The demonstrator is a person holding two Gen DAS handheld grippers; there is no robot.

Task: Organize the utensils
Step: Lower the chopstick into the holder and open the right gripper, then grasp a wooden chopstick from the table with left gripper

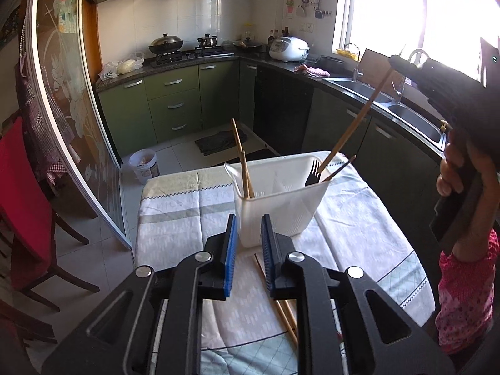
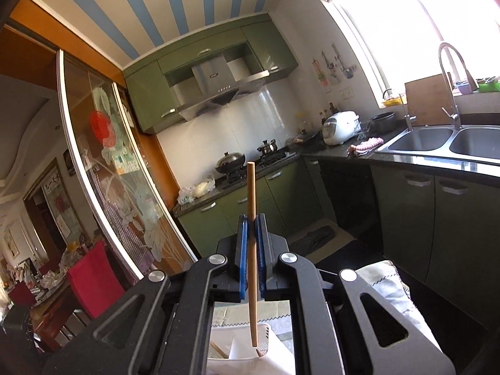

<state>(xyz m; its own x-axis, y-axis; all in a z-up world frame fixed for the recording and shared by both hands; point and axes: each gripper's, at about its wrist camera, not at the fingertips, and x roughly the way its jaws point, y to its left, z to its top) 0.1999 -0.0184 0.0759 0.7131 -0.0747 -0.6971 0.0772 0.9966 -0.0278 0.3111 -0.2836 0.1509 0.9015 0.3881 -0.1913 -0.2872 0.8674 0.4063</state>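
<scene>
Chopstick point(image 2: 252, 234) pinched in right gripper point(image 2: 252, 218), tip over white caddy point(image 1: 281, 206) right compartment; left gripper point(image 1: 249, 234) slightly spread, empty; next: lower, release.

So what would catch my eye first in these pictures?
Probably the white utensil holder on the cloth-covered table, with chopsticks and a black fork poking out. Then the right tool, raised above it, pinching one wooden chopstick.
</scene>
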